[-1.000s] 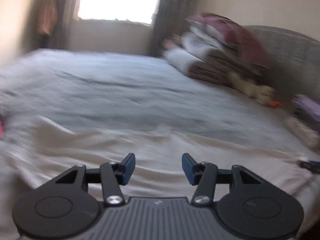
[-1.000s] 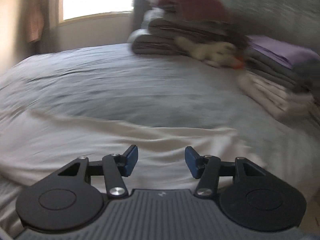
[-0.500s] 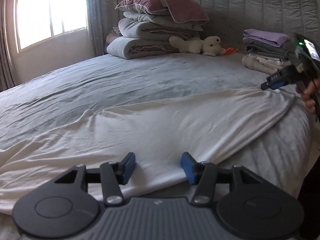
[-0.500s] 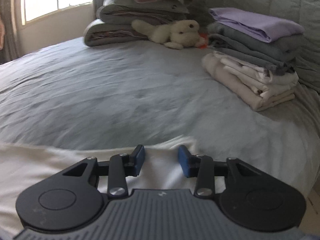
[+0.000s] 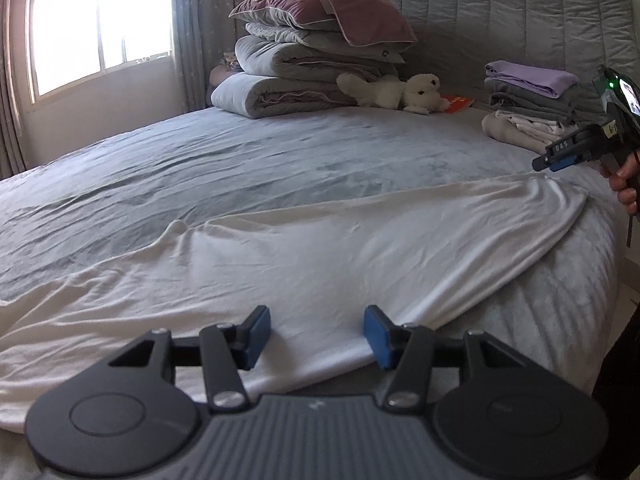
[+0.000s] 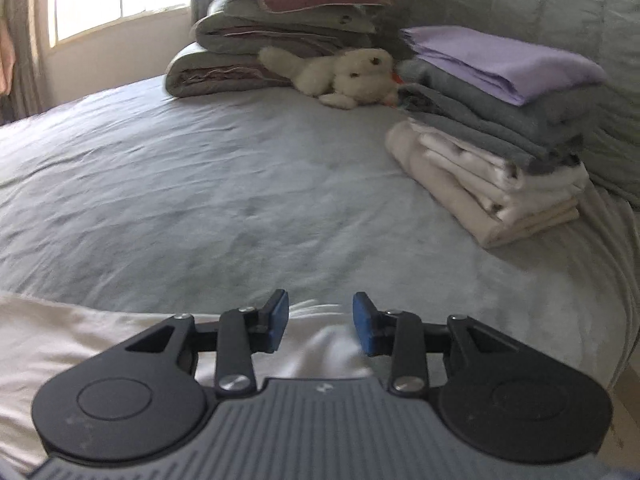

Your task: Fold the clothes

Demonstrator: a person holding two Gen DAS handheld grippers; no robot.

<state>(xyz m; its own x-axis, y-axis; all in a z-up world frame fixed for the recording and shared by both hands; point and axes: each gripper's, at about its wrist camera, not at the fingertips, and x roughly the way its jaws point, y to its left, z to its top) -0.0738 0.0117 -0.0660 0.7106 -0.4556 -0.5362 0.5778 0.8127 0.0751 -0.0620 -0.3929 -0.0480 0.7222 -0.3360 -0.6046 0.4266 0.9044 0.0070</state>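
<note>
Downward-tilted, both hand-held grippers point(image 5: 316, 334) point(image 6: 320, 322) over white garment point(image 5: 320, 248).

The white cloth point(image 5: 320, 256) runs under the left gripper point(image 5: 316, 336) body, so its near hem below the jaws is hidden, and it is cut off at the picture's left edge. In the right wrist view the cloth's corner between the jaws is blurred (whether the pads touch it cannot be told). The right gripper point(image 5: 554, 162) is cut off at the frame's right edge, its jaws too small to read.
</note>
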